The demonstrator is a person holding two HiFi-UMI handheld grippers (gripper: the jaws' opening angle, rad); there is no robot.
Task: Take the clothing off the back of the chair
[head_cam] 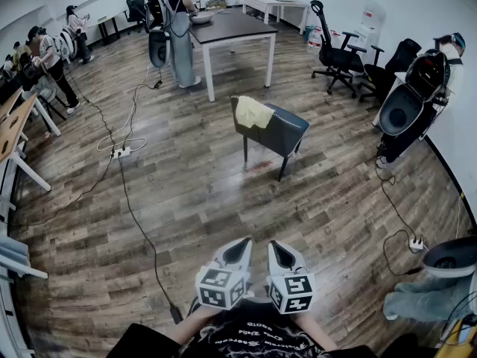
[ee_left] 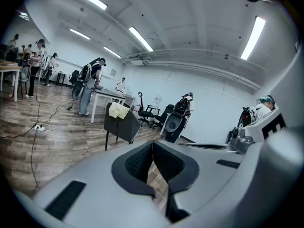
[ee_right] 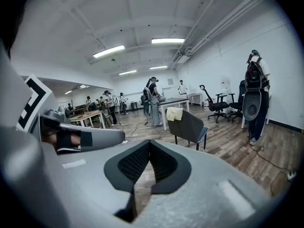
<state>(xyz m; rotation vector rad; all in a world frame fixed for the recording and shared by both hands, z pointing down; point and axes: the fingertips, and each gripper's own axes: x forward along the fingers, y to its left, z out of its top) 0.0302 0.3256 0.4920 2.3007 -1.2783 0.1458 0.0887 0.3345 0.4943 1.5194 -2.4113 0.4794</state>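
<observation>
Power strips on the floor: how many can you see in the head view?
2. One power strip lies left of the grey chair, where cables meet; the other power strip lies near the right wall. Furniture or people may hide more.

You've got open wood floor [head_cam: 246,200] straight ahead up to the chair [head_cam: 279,133], a black cable [head_cam: 138,222] trailing down your left, a worktop [head_cam: 235,28] standing beyond the chair, and a person [head_cam: 414,107] plus office chairs [head_cam: 339,58] blocking the right.
</observation>
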